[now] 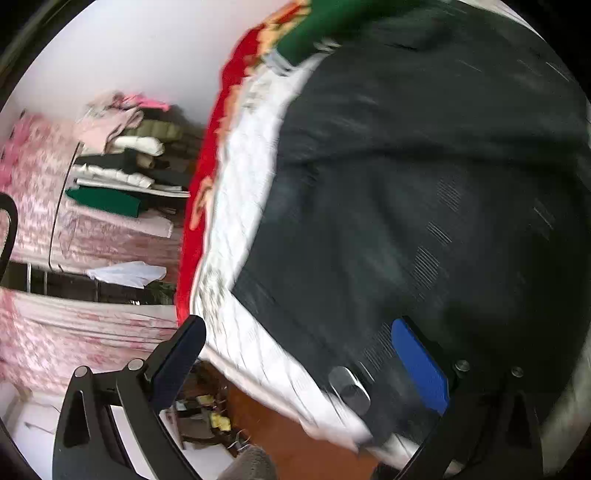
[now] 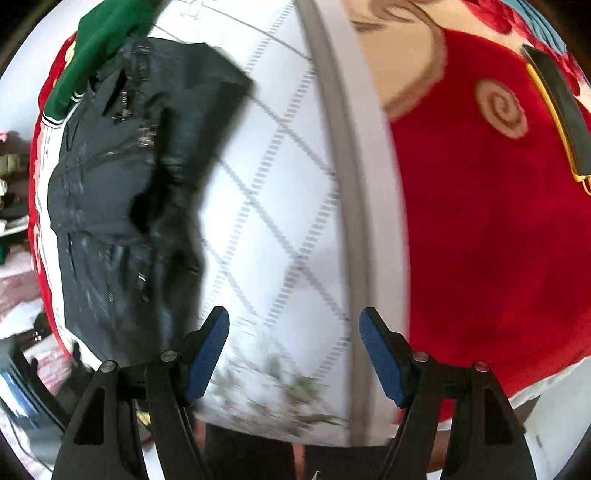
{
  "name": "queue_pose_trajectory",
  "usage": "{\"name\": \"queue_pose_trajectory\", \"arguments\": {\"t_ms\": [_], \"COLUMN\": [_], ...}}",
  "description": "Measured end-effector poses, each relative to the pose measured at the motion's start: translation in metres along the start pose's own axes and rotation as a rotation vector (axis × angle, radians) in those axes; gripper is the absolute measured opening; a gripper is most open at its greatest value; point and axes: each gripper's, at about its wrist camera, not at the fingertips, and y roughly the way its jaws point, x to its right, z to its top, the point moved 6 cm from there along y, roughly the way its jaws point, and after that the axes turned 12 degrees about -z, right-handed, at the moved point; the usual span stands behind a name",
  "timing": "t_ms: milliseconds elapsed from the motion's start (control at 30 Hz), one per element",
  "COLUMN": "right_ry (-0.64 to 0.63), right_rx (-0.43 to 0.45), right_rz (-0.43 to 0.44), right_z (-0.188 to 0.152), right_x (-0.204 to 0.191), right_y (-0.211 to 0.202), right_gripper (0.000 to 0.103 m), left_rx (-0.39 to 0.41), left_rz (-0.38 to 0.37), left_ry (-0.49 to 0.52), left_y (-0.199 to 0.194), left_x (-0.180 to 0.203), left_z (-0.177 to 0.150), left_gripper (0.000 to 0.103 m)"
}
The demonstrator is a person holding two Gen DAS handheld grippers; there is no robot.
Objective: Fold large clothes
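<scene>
Plainly spread over a white quilted bed cover (image 2: 280,192): a dark garment (image 2: 122,192), lying on the left part of the cover in the right wrist view and filling most of the left wrist view (image 1: 424,192). Wrinkled and partly folded over itself, one straight edge angled across the diamond stitching. At its far end, touching it, a green garment (image 2: 107,40) with white striped trim, seen also at the top of the left wrist view (image 1: 325,26). Beside the quilted cover, a red blanket (image 2: 487,229) with a beige swirl pattern, bordering the bed edge in the left wrist view (image 1: 207,177). Left claw (image 1: 295,365) spread wide, empty, one blue pad (image 1: 421,365) over the dark cloth, the other finger out past the bed edge; contact with the cloth impossible to judge through the blur. Right claw (image 2: 295,354) likewise wide apart and holding nothing, hovering over bare quilted cover just beside the dark garment's near edge. Beyond the bed, a stack of folded clothes (image 1: 129,155) against a white wall, on pink floral fabric (image 1: 40,173).
</scene>
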Motion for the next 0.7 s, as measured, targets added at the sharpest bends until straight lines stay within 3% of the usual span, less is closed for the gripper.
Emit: {"name": "queue_pose_trajectory", "arguments": {"t_ms": [167, 267, 367, 567, 700], "right_ry": [-0.017, -0.016, -0.015, -0.011, 0.007], "right_rx": [-0.027, -0.044, -0.064, -0.044, -0.011], "right_rz": [-0.005, -0.005, -0.009, 0.003, 0.097], "right_z": [0.001, 0.0, 0.001, 0.009, 0.025], "right_x": [0.06, 0.082, 0.089, 0.092, 0.08], "right_y": [0.006, 0.013, 0.024, 0.023, 0.023], "right_gripper": [0.075, 0.075, 0.075, 0.075, 0.075], "left_rx": [-0.006, 0.01, -0.029, -0.023, -0.027], "left_rz": [-0.08, -0.035, -0.012, 0.046, 0.038], "left_ry": [0.111, 0.184, 0.192, 0.111, 0.024], "left_y": [-0.027, -0.02, 0.002, 0.025, 0.045], "left_x": [0.071, 0.106, 0.121, 0.098, 0.074], "left_z": [-0.025, -0.027, -0.023, 0.012, 0.03], "left_gripper": [0.103, 0.103, 0.103, 0.103, 0.102]}}
